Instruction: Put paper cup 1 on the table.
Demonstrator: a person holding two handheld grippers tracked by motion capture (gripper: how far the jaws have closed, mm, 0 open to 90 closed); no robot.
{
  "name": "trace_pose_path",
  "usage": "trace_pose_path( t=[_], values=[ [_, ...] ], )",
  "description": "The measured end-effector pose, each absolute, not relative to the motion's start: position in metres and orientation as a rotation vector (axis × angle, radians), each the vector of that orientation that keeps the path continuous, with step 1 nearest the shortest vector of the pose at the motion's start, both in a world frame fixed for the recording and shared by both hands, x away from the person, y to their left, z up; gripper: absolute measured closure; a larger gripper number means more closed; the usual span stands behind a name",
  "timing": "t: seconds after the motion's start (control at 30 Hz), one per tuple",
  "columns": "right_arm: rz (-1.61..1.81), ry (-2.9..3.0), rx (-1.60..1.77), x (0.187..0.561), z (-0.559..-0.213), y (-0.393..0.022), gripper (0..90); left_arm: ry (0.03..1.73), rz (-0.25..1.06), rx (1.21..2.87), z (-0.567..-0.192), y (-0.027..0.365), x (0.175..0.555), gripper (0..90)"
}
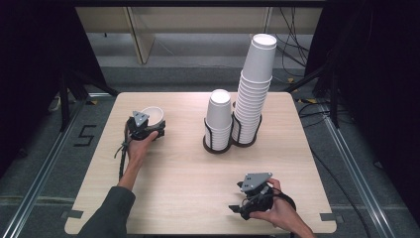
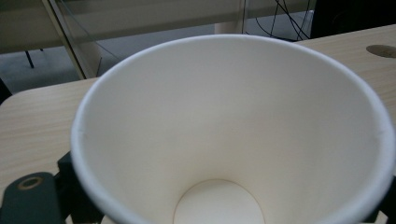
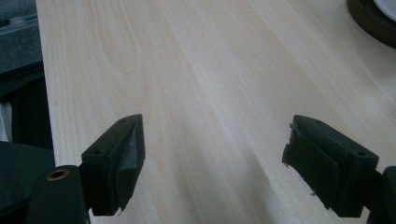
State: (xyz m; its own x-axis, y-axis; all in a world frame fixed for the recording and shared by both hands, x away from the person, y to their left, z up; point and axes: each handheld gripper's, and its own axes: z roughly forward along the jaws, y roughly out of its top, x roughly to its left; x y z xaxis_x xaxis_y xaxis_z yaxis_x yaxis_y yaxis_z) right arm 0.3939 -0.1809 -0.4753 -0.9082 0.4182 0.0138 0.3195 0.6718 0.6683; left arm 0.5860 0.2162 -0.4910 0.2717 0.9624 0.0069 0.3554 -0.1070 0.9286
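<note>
My left hand-held gripper point(image 1: 150, 130) sat loosely around the paper cup point(image 1: 151, 115) near the tabletop's point(image 1: 173, 173) left edge to set it down, while my right hand-held gripper point(image 1: 236, 209) waited open.

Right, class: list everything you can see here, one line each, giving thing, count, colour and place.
Single paper cup: one, white, upright, mouth up, left part of the table, at the left tongs.
Cup stacks: two, white, upside down, a short stack and a tall stack, right of centre.
Stack holder: one, black, double ring, under both stacks.
Table: one, pale wood.
Left tongs: black, around the cup; grip cannot be judged.
Right tongs: black, open, near right corner.
</note>
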Motion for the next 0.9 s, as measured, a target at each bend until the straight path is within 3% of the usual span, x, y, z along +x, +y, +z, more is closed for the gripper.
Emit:
trace_pose_path(
  t=[0.43,0.9],
  values=[
    [1.063,2.743,0.596,0.394,-0.475,-0.182,20.3,1.248,0.832,1.758,-0.495,0.218,0.58,14.2],
    [1.067,2.737,0.592,0.395,-0.474,-0.184,20.2,1.264,0.751,1.744,-0.497,0.232,0.555,14.4]
  ],
)
